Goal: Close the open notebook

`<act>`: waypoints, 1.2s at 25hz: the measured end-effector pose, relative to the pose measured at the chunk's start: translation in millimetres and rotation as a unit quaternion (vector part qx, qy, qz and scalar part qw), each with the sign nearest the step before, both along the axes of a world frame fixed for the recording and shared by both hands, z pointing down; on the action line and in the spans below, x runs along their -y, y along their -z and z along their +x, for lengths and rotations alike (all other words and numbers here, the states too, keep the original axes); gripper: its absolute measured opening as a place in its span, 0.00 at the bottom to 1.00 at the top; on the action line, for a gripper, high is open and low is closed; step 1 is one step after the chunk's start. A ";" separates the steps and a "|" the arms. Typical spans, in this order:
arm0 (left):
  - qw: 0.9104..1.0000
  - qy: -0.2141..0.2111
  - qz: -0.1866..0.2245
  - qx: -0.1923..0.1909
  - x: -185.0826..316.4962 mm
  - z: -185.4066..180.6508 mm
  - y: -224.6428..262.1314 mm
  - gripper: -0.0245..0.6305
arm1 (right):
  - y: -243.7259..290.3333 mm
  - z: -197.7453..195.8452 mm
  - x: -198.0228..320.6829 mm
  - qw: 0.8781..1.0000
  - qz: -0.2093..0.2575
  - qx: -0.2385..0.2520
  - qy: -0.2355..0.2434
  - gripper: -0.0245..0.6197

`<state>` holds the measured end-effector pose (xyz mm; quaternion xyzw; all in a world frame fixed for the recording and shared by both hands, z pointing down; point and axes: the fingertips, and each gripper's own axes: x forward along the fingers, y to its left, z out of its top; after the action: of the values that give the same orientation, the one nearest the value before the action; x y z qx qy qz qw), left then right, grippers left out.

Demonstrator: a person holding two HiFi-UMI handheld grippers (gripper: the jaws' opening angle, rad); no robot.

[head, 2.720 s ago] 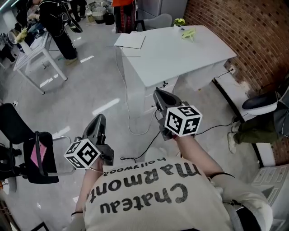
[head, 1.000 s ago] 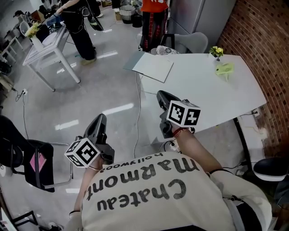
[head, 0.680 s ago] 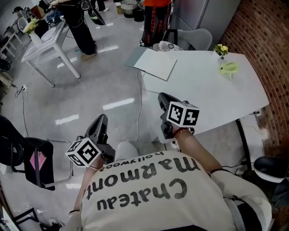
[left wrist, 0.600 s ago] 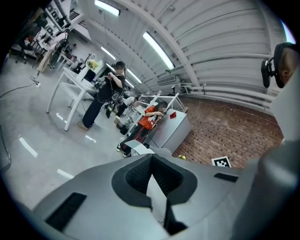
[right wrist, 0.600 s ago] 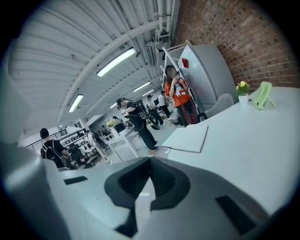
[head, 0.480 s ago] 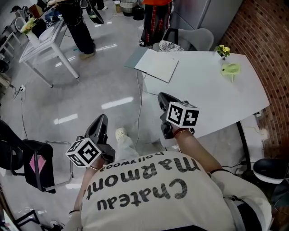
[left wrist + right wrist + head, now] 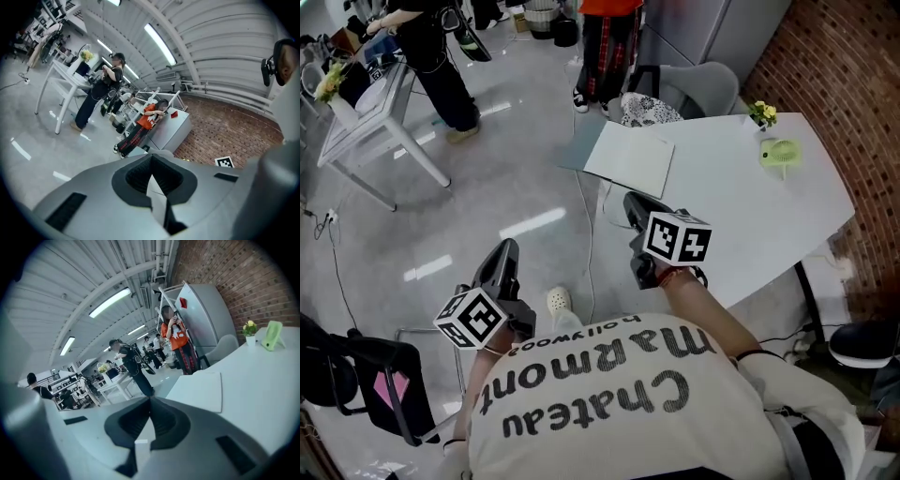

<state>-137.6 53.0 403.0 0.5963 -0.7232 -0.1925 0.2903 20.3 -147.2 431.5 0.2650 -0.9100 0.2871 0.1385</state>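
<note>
The open notebook lies flat at the far left corner of the white table, its pale page up and a grey-blue part reaching over the table's edge. My right gripper hangs shut and empty just short of the table's near edge, pointing at the notebook. The right gripper view shows the notebook ahead of the shut right gripper. My left gripper is over the floor, left of the table and well short of the notebook. In its own view the left gripper is shut with nothing held.
A green stand and a small flower pot sit at the table's far right. A grey chair stands behind the table. People stand at the back by another white table. A cable runs over the floor; a brick wall is at right.
Both grippers have come forward toward the white table, and the notebook now lies closer ahead of the right gripper. A shoe has come into view below.
</note>
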 end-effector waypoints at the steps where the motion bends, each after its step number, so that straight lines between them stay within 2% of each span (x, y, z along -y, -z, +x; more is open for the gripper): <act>1: 1.000 -0.005 0.002 0.006 6.2 -13.0 4.6 0.04 | 5.6 -8.9 5.2 1.000 0.003 0.006 -0.004 0.04; 4: 1.000 -0.014 0.011 0.020 24.3 -52.2 16.3 0.04 | 21.7 -34.1 22.8 1.000 0.021 0.010 -0.015 0.04; 8: 1.000 -0.019 0.020 0.015 43.6 -93.0 20.7 0.04 | 33.5 -64.8 38.1 0.999 0.041 0.001 -0.022 0.04; 11: 0.999 -0.028 0.028 0.011 55.6 -114.1 24.9 0.04 | 39.7 -89.8 41.9 0.999 0.035 0.001 -0.010 0.05; 14: 0.999 -0.034 0.029 0.008 62.7 -135.3 25.5 0.04 | 40.6 -119.2 39.0 0.999 0.028 -0.004 0.027 0.25; 18: 0.999 -0.041 0.030 0.019 70.0 -154.1 25.7 0.04 | 27.2 -141.9 42.8 0.995 0.056 -0.053 0.056 0.29; 24: 0.998 -0.043 0.025 0.032 63.5 -157.4 23.2 0.04 | -3.6 -141.3 41.7 0.990 0.054 -0.107 0.069 0.32; 27: 0.997 -0.056 0.037 0.031 56.0 -136.8 20.5 0.04 | -12.3 -132.8 35.7 0.989 0.057 -0.116 0.076 0.33; 30: 0.997 -0.060 0.026 0.028 39.5 -109.3 10.7 0.04 | -20.3 -116.0 18.7 0.990 0.049 -0.108 0.077 0.33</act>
<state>-246.8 13.5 392.2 0.6510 -0.6890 -0.1762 0.2653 -95.7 -165.9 451.7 0.2299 -0.9205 0.2003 0.2442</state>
